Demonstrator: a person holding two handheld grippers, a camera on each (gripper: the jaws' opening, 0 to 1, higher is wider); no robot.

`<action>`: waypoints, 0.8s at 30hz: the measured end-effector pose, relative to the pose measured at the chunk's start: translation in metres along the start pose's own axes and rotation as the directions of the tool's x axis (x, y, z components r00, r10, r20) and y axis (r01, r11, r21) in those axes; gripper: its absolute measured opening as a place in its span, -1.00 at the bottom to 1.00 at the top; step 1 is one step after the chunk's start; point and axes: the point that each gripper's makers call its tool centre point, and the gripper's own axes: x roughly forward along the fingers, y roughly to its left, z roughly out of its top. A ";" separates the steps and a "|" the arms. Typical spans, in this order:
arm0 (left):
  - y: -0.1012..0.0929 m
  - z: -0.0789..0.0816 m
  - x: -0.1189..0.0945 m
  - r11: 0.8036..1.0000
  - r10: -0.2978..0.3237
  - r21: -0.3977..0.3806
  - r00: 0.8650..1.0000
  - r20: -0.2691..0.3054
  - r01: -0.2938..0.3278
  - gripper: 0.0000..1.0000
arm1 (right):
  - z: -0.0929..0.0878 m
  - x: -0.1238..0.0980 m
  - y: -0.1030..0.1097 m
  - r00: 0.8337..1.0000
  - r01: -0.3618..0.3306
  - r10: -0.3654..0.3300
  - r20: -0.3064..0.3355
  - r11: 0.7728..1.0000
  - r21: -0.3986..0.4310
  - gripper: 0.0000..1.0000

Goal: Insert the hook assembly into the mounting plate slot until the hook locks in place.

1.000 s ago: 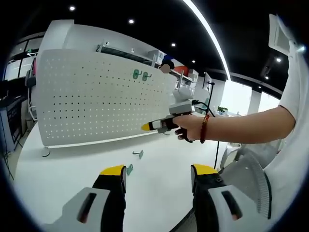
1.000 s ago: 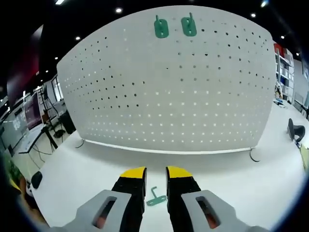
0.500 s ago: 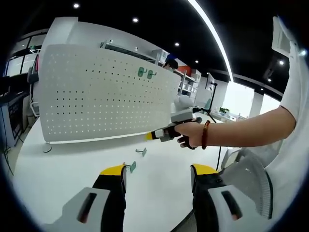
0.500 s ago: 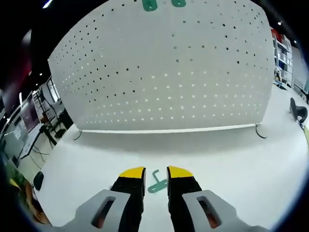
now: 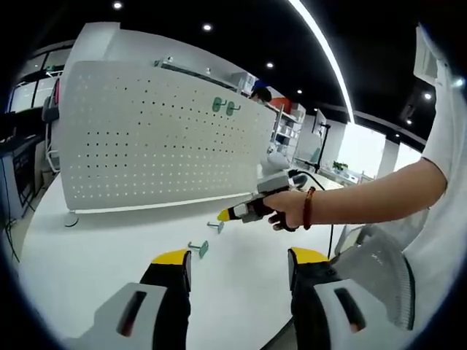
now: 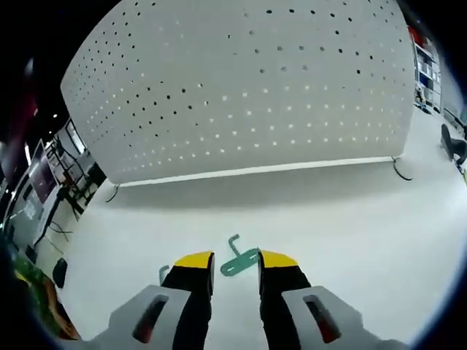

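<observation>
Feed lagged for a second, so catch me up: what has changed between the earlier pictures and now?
The right gripper has dropped toward the table and closed in on the loose green hook, which now lies just ahead of its open tips, not gripped. The left gripper has stayed open and idle. Unchanged: two green hooks on the pegboard, and a second loose hook on the table.

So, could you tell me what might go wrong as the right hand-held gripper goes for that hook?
The hook lies flat on the table, so the right hand-held gripper may scrape the tabletop or push the hook away rather than pinch it. A second hook lies nearby and could get knocked. The pegboard is close ahead, so a hasty lift might strike it.
</observation>
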 end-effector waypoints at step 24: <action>0.008 -0.007 0.003 1.000 0.016 -0.020 1.000 -0.023 -0.017 0.07 | -0.016 0.021 -0.006 0.997 -0.003 0.016 -0.075 0.985 0.173 -0.72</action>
